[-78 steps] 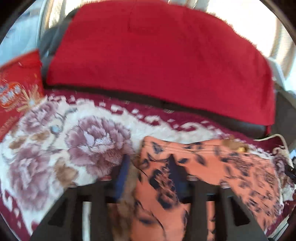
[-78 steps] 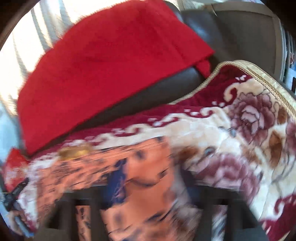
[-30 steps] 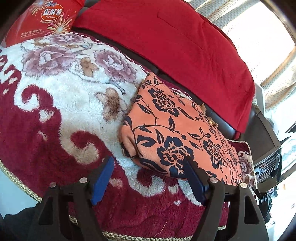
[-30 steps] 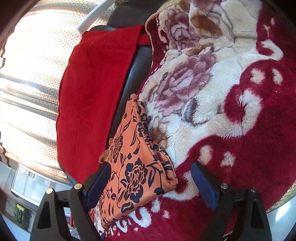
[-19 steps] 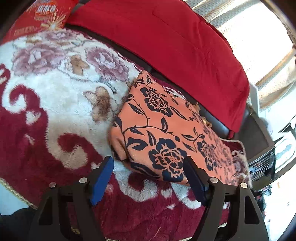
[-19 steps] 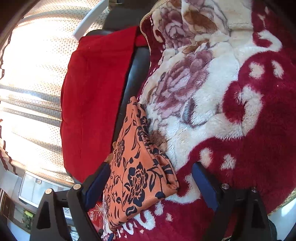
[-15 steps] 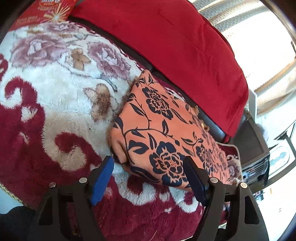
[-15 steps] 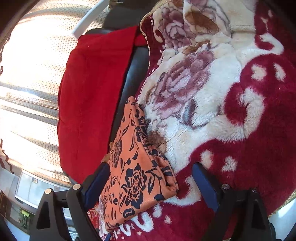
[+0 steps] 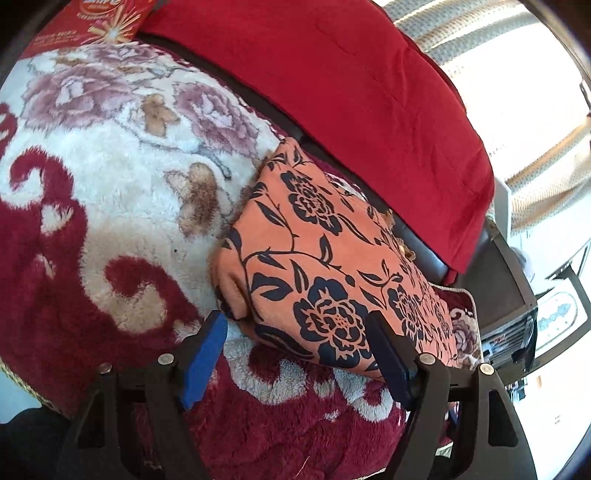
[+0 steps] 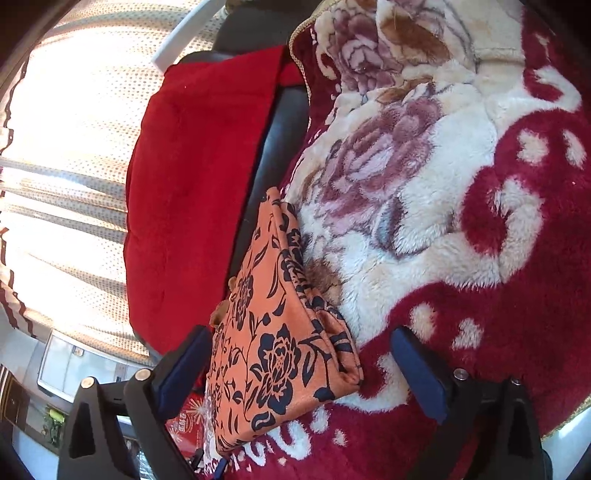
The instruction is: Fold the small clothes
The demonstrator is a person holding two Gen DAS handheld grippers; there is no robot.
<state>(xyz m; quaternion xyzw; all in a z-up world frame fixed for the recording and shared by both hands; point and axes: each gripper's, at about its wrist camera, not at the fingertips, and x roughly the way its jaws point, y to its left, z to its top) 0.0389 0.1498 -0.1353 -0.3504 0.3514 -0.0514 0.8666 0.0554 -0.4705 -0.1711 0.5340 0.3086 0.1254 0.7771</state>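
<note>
On my left, the left gripper (image 9: 295,338) stands well open with nothing between its blue pads, hovering just short of the near edge of the orange floral garment (image 9: 325,266), which lies folded into a flat wedge on the plush blanket (image 9: 96,221). I judge the cloth light, soft and limp, likely to slide on itself and sag if lifted by one corner, so I would pinch through all layers at the thick folded corner nearest me. The blanket is deep-piled, cream and maroon with roses, so a low pad could snag its fibres. Behind the garment runs a dark seat edge with a red cushion (image 9: 351,85) on it, a red snack packet (image 9: 92,22) at far left, and bright curtains (image 9: 517,74) beyond. On my right, the right gripper (image 10: 301,354) has just been widening its jaws and holds nothing; the garment's folded corner (image 10: 343,369) sits between its pads, untouched. That corner looks bulky, several layers deep, the surest hold.
</note>
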